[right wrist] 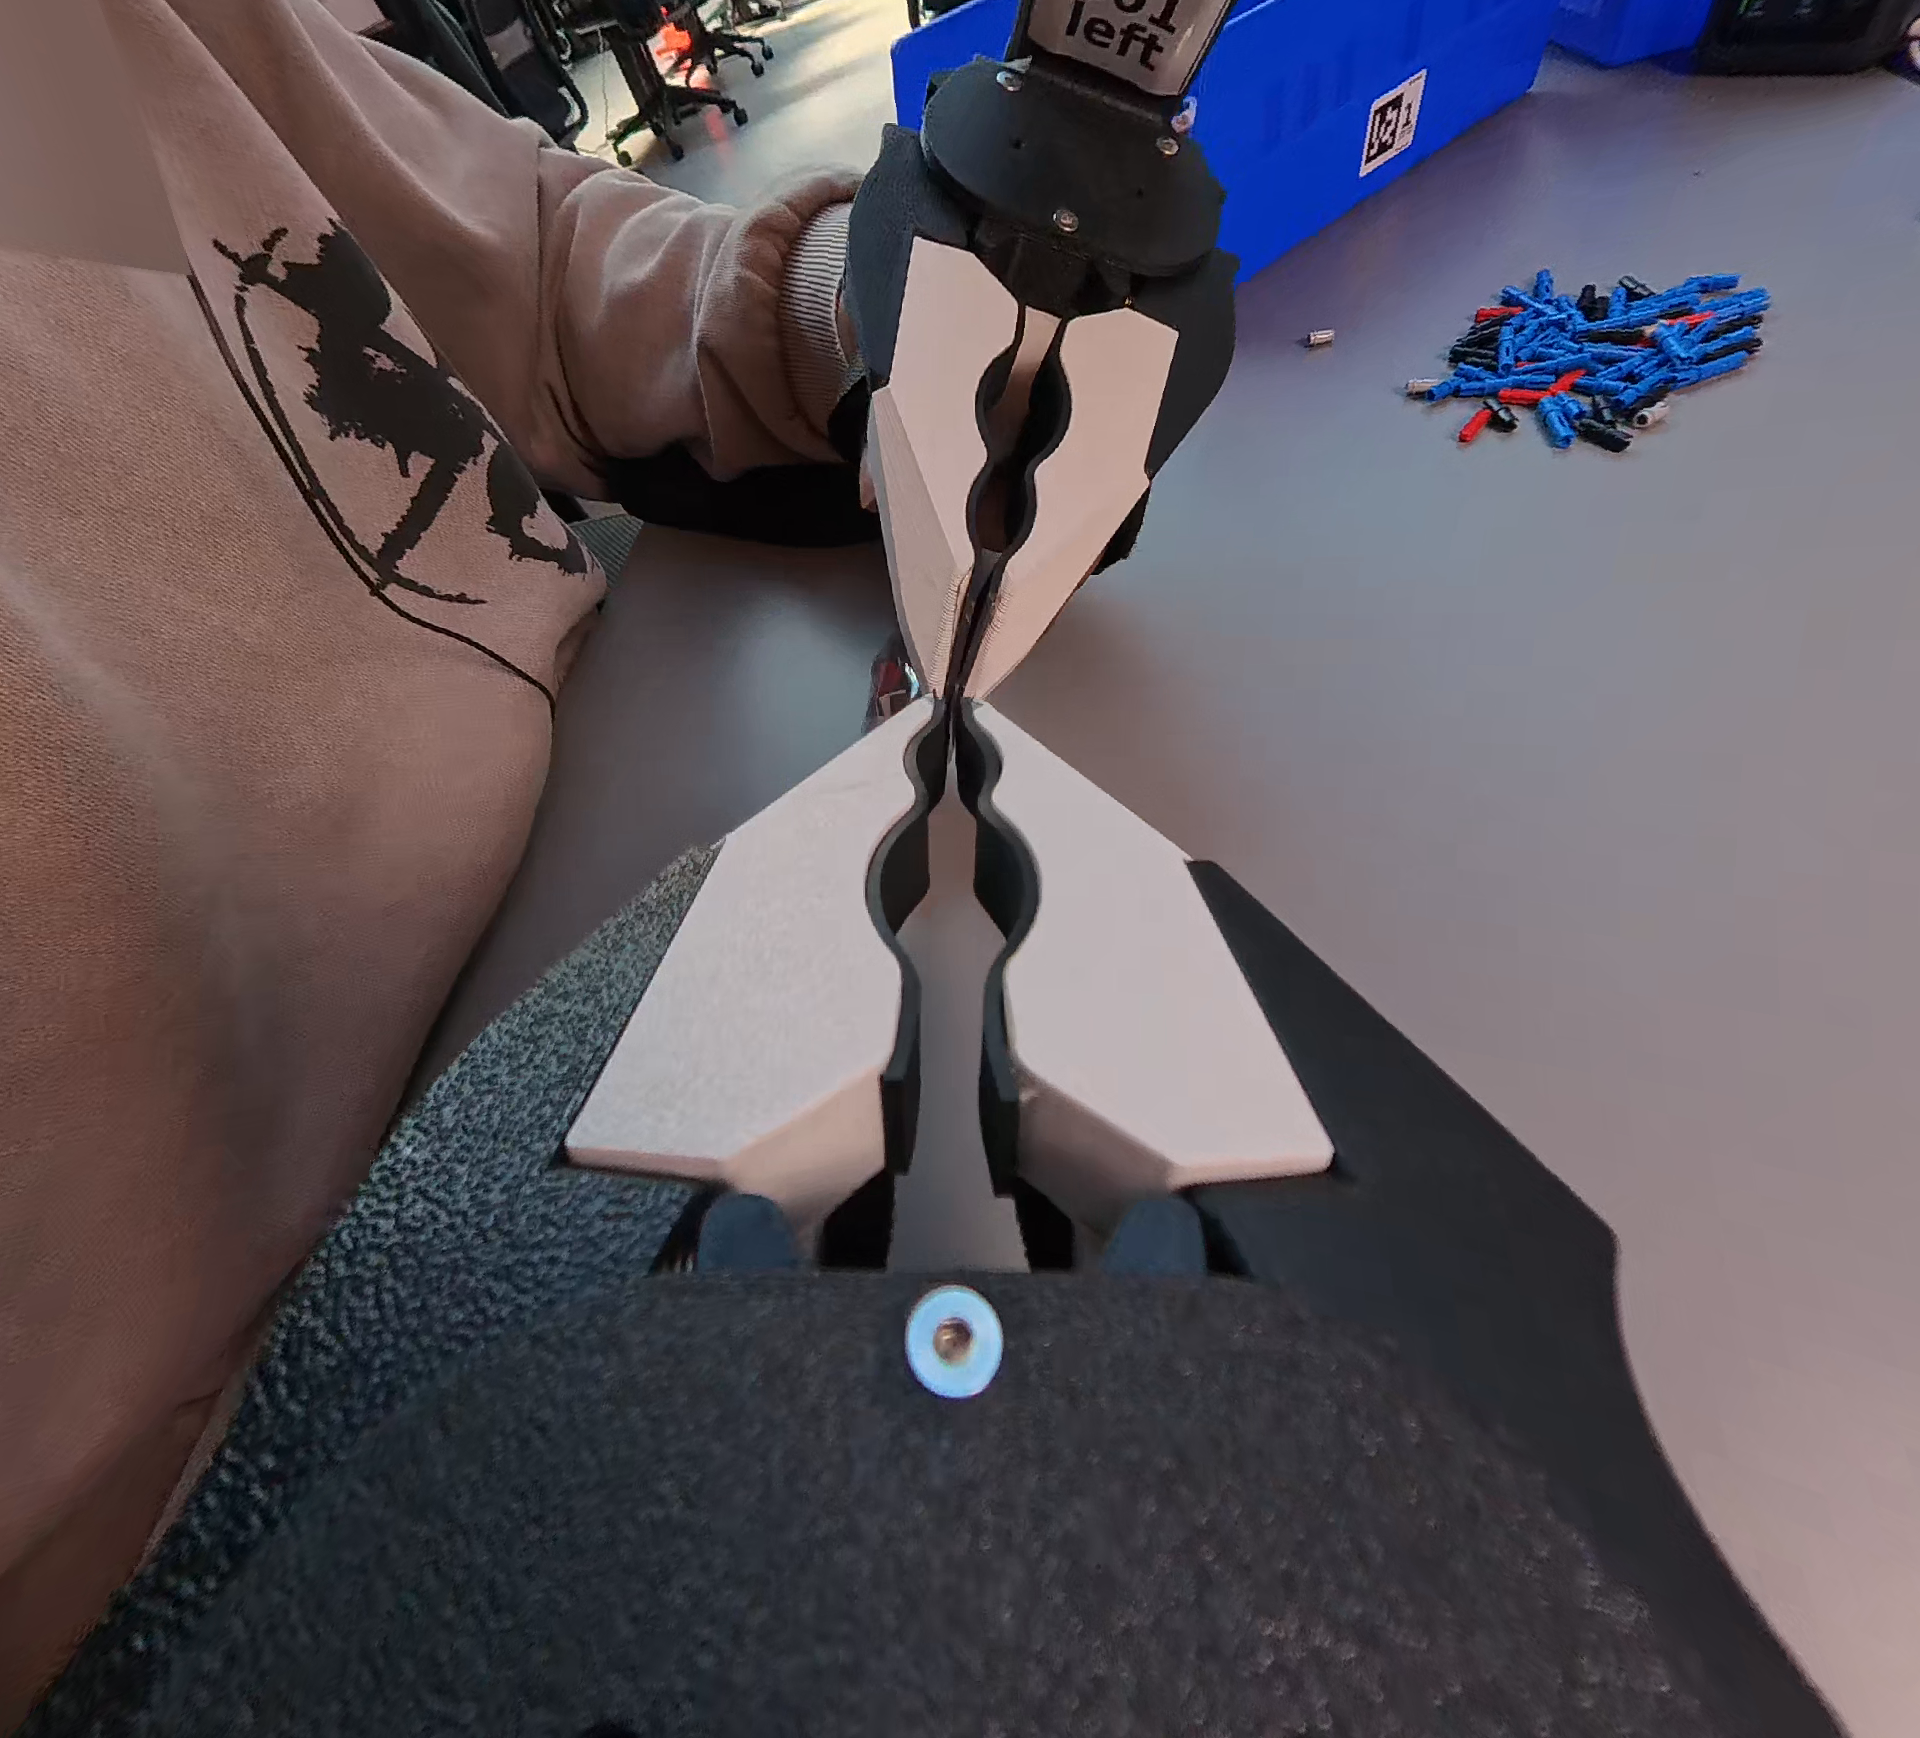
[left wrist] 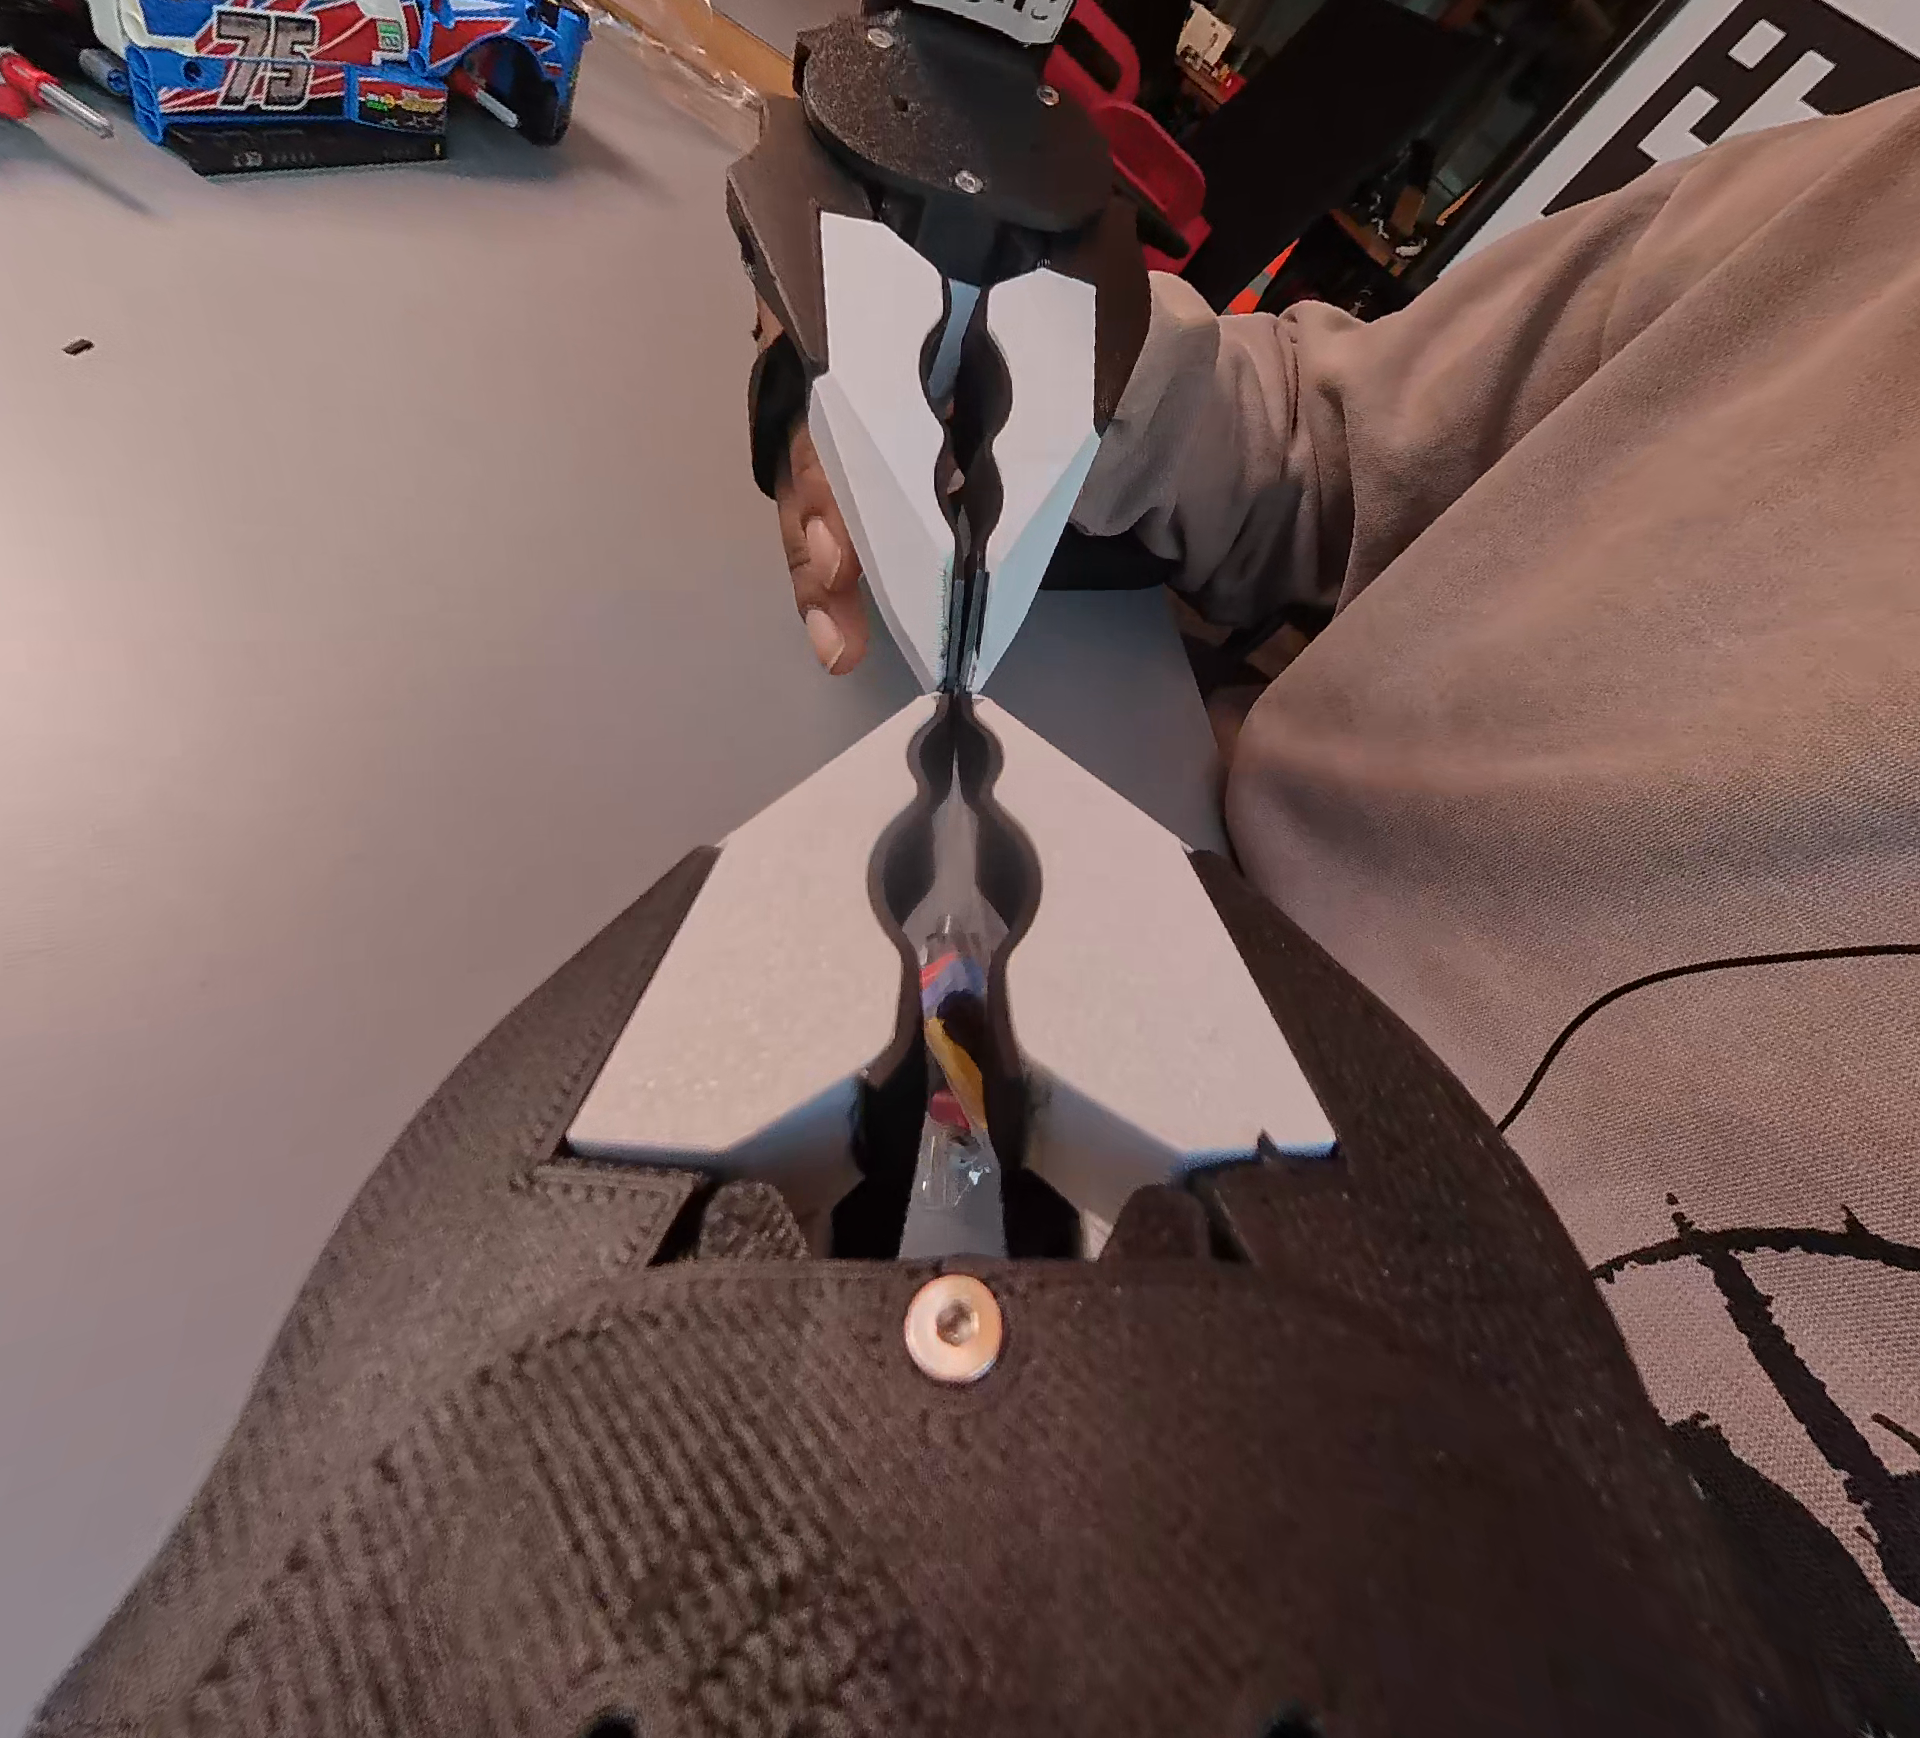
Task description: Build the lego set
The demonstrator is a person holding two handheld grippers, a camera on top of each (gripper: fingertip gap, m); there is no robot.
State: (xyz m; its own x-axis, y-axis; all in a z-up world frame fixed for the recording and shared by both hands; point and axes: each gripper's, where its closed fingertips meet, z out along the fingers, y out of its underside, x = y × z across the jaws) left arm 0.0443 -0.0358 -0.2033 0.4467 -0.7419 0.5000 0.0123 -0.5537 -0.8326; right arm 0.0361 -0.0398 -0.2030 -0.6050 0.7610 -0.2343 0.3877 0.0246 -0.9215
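Grey table; closed fingers hide held piece, tip-to-tip.

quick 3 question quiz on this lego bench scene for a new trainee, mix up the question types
1. True or false: the two grippers, left gripper and right gripper, meet tip to tip.
2. The pile of loose pins on the grey table is mostly which colour? A) yellow B) blue C) green
3. Fill in: the partly built model on the table is a race ____.

Key: 1 true. 2 B, blue, with some black and red. 3 car.
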